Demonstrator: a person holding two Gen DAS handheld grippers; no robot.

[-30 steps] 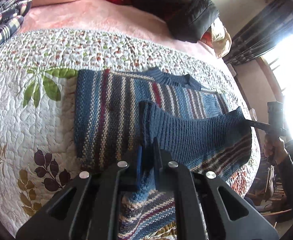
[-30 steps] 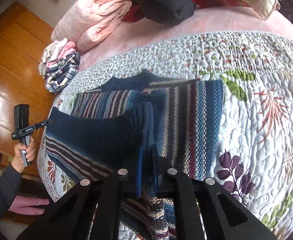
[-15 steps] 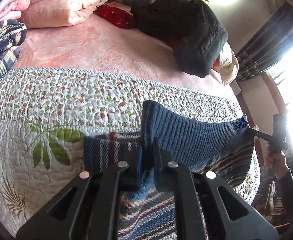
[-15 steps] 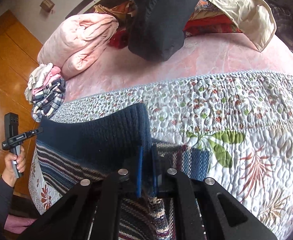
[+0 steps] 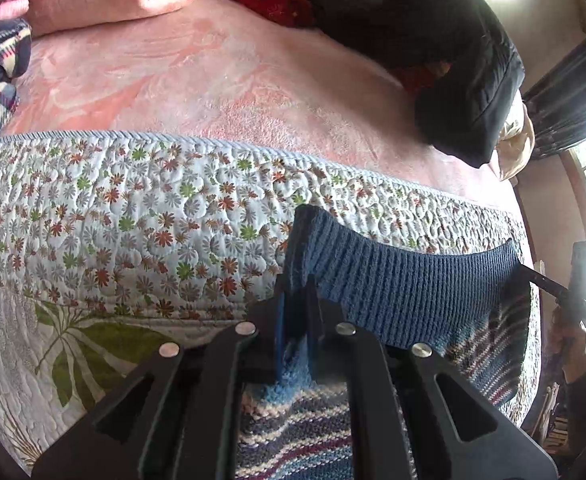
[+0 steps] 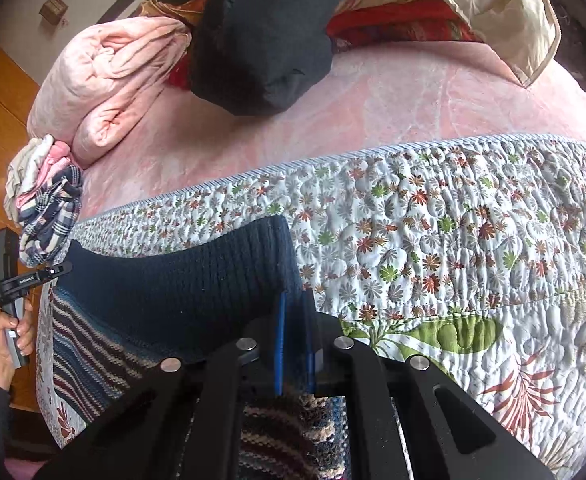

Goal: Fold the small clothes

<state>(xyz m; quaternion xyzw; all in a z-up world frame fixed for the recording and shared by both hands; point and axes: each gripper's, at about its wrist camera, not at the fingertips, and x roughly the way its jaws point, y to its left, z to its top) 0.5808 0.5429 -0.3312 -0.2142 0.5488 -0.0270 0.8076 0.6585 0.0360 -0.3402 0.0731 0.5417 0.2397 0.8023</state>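
Striped sweater [image 5: 405, 304] lifted above the floral quilt [image 5: 141, 216], ribbed hem stretched crosswise between left gripper [image 5: 295, 300] and right gripper [image 6: 295, 312], each clamped on one hem corner; quilt's far edge straight ahead, equally near both.

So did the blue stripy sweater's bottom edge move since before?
Yes. The sweater's ribbed hem, pinched by both grippers, has travelled up the floral quilt toward the pink blanket, covering the neck end.

You carried the striped sweater's [image 5: 405, 292] ribbed hem forward over the rest of it with the left gripper [image 5: 295, 300] and right gripper [image 6: 295, 312], until the collar and laid-out body dropped behind the raised fold.
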